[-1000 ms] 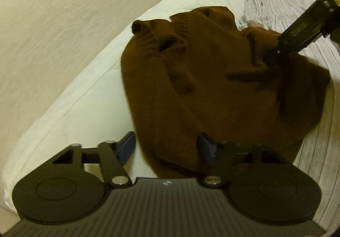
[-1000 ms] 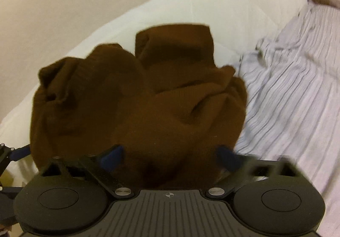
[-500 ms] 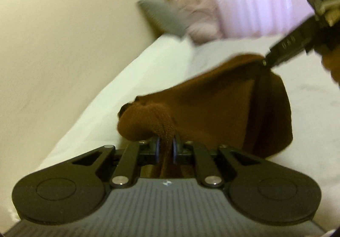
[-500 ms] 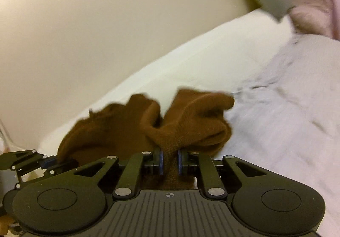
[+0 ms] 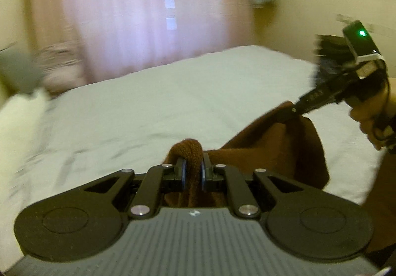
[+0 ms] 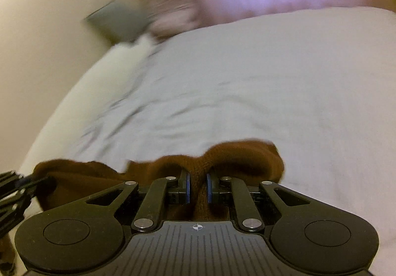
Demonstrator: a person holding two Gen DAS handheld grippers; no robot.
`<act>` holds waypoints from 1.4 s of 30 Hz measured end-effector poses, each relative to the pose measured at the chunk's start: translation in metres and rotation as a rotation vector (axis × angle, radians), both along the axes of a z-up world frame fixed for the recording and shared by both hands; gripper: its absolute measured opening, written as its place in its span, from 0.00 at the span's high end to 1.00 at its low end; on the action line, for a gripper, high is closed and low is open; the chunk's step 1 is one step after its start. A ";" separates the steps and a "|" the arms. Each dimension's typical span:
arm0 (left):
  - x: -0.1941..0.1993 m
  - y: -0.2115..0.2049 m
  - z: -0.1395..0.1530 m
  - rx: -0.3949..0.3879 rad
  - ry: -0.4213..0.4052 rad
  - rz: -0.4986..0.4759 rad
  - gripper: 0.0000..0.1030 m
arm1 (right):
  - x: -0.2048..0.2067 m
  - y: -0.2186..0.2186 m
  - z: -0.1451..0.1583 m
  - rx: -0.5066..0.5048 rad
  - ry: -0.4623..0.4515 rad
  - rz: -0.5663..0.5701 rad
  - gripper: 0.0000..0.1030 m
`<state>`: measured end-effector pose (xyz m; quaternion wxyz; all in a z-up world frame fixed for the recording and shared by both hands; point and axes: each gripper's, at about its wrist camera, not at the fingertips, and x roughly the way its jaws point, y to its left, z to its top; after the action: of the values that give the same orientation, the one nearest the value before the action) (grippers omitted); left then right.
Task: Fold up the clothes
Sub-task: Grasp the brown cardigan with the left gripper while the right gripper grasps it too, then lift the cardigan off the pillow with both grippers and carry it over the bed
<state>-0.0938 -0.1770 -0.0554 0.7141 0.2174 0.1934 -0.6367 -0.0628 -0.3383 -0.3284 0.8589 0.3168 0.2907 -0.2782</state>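
Both the left gripper and right gripper are pinched tight on the dark brown knit sweater, strung sideways between them above the white bed, so neither's really nearer.

The left tongs are matte black, with two flat round discs on the sides and a grey ribbed plate between them that carries a small white mark. Four silver screw heads shine on the black link bars. The finger pads have a thin blue edge. The right tongs have the same build, with a white cross-hair mark on the ribbed plate. Seen from the left camera, the right device has a small black box with a green light, and the person's right hand shows bare skin.
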 end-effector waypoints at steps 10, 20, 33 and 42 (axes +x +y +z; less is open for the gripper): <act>-0.168 -0.132 0.002 -0.018 0.117 -0.215 0.92 | -0.211 -0.086 0.038 -0.086 0.016 -0.269 0.89; -0.193 -0.295 0.043 -0.026 0.096 -0.010 0.92 | -0.325 -0.214 0.034 -0.018 -0.149 -0.205 0.89; -0.235 -0.243 -0.005 0.195 0.072 0.023 0.92 | -0.344 -0.209 0.003 0.041 -0.131 -0.055 0.56; -0.256 -0.174 -0.126 0.458 0.231 0.028 0.92 | -0.367 -0.127 -0.079 0.317 0.066 -0.147 0.17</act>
<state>-0.3495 -0.3513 -0.1816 0.6280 0.2966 0.4160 -0.5871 -0.4301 -0.4648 -0.4076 0.7656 0.4592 0.3349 -0.3013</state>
